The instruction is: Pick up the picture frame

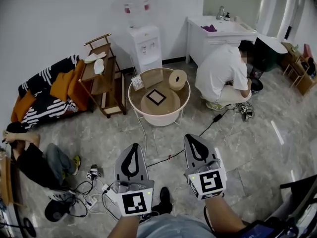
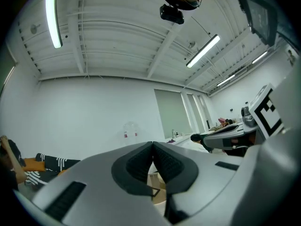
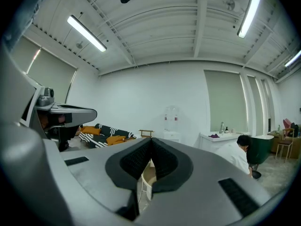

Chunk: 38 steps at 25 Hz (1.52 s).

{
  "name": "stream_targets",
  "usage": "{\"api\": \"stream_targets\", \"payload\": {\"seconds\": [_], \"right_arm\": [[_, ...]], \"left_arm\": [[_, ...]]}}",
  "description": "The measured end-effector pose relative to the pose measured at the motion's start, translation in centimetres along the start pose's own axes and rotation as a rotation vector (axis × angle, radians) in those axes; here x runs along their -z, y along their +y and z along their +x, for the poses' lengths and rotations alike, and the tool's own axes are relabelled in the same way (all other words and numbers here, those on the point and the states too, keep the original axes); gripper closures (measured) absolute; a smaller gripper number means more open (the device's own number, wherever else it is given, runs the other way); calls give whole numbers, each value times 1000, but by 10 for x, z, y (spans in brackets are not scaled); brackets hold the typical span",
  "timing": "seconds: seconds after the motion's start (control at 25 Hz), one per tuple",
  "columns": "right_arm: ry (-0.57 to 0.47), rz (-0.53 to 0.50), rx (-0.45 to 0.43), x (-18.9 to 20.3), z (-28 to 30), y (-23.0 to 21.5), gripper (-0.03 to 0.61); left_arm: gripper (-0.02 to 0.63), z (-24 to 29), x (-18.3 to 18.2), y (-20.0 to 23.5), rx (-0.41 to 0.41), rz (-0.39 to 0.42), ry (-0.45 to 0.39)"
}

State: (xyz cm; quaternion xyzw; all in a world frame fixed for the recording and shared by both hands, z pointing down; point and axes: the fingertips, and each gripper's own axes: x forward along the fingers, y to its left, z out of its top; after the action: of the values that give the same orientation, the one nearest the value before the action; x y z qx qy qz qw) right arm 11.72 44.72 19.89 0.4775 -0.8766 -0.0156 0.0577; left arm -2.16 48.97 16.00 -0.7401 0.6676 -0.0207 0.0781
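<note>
left tool (image 1: 133,146), right tool (image 1: 193,137): jaws together, picture frame (image 1: 156,97) well apart

Your left gripper (image 1: 134,148) and right gripper (image 1: 192,140) are light grey, teardrop-shaped shells lined with black ribbed pads (image 2: 139,166). Each shell has a dark rectangular slot (image 2: 70,197) on its flat face. At its 6 o'clock end each carries a white cube (image 1: 134,203) printed with a black square marker. You wear a grey-blue garment (image 1: 171,228) and a dark shoe (image 1: 164,196).
</note>
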Motion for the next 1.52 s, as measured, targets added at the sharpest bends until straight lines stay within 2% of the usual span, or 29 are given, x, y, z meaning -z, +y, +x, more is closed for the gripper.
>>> {"api": "stream_targets", "payload": {"seconds": [0.2,0.44,0.76,1.04,1.2,1.36,1.52], "right_arm": [[-41,-29,25,-26,61,-10,565],[-53,-49,51,-41,101,-20,565],[-15,-24,97,-17,142,-63,565],[14,1,96,2,214,-110,565],[2,13,75,2,265,-140,565],[-65,1,64,-19,313,-176,565],[-101,-5,31,-38,342,-193,565]], "left_arm": [[598,55,-7,37,13,3,-47],[598,98,-4,57,32,-5,-61],[598,162,28,53,63,-24,-12],[598,249,48,51,81,-5,17],[598,305,50,55,67,16,28],[598,356,40,59,41,34,18],[598,385,27,65,3,40,-9]]}}
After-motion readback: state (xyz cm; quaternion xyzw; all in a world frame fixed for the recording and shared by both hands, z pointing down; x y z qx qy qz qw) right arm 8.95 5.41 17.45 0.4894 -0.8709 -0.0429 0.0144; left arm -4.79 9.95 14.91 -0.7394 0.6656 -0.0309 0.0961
